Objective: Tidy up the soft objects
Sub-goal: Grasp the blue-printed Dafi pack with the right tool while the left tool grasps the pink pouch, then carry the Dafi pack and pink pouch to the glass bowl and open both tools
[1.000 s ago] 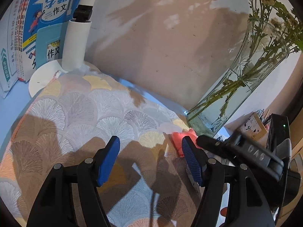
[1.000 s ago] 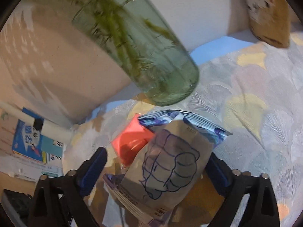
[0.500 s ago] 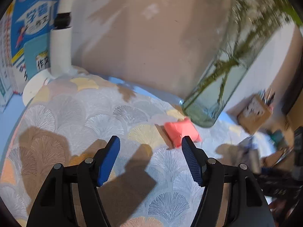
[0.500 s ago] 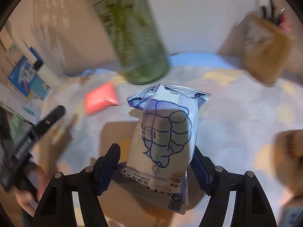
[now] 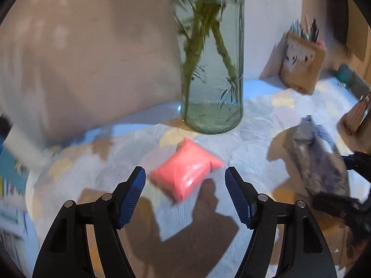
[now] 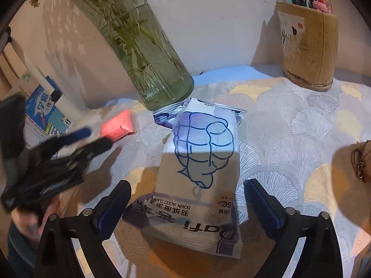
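Note:
A small pink soft pouch [image 5: 186, 170] lies on the fan-patterned cloth [image 5: 259, 129], just beyond and between the fingers of my open left gripper [image 5: 185, 193]; it also shows in the right wrist view [image 6: 118, 125]. A white and purple wet-wipe pack [image 6: 199, 173] lies flat on the cloth between the wide-open fingers of my right gripper [image 6: 187, 206], with gaps on both sides. The pack appears blurred at the right of the left wrist view [image 5: 317, 159]. The left gripper shows blurred in the right wrist view [image 6: 69, 143].
A glass vase [image 5: 212, 69] with green stems stands close behind the pouch, against the wall. A wooden pen holder [image 6: 309, 46] stands at the back right. A white lamp base and books [image 6: 44, 111] are at the left. A brown bag [image 6: 361, 162] sits at the right edge.
My left gripper swung right and now faces the pink pouch and vase. My right gripper turned away from the vase and pouch; the wipe pack now lies flat between its opened fingers.

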`<state>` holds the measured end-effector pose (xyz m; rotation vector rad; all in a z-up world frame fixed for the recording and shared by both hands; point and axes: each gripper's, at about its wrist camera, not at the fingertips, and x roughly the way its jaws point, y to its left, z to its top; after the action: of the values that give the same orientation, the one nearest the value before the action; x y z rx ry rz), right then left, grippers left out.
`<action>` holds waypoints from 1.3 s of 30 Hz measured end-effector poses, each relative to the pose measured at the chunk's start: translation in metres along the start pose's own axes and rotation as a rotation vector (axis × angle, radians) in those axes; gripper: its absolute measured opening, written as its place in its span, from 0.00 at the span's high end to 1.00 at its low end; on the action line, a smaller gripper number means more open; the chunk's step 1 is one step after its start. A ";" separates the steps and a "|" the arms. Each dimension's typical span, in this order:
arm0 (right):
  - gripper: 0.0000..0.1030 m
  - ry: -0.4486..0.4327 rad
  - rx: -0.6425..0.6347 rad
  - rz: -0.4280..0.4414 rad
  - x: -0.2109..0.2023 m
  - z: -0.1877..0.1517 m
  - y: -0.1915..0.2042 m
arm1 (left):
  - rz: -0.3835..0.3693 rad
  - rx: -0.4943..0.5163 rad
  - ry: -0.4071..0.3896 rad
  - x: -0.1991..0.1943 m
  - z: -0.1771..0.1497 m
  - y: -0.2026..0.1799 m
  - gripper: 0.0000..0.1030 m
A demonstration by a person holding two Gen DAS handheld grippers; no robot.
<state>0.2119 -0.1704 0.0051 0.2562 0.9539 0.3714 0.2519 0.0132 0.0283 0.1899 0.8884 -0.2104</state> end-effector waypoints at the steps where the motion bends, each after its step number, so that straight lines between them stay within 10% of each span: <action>1: 0.04 -0.001 0.003 0.005 0.001 0.000 0.000 | -0.016 0.017 0.010 0.007 0.003 0.000 0.33; 4: 0.04 -0.001 0.001 0.008 -0.001 0.000 0.000 | -0.068 0.039 0.028 0.017 0.004 0.000 0.38; 7: 0.04 -0.002 -0.003 0.002 0.000 0.000 0.002 | -0.121 0.053 0.048 0.021 -0.002 -0.009 0.70; 15: 0.33 -0.035 0.025 0.019 -0.006 -0.001 -0.004 | -0.125 0.021 -0.026 -0.007 -0.021 -0.028 0.73; 28: 0.34 -0.052 0.104 0.179 -0.061 -0.058 -0.002 | -0.136 -0.014 -0.159 -0.119 -0.076 -0.059 0.73; 39: 0.34 -0.276 -0.017 0.119 -0.213 -0.082 0.027 | -0.182 0.054 -0.398 -0.239 -0.065 -0.131 0.73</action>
<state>0.0272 -0.2312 0.1278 0.3405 0.6655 0.4404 0.0233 -0.0726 0.1653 0.1110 0.5035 -0.4265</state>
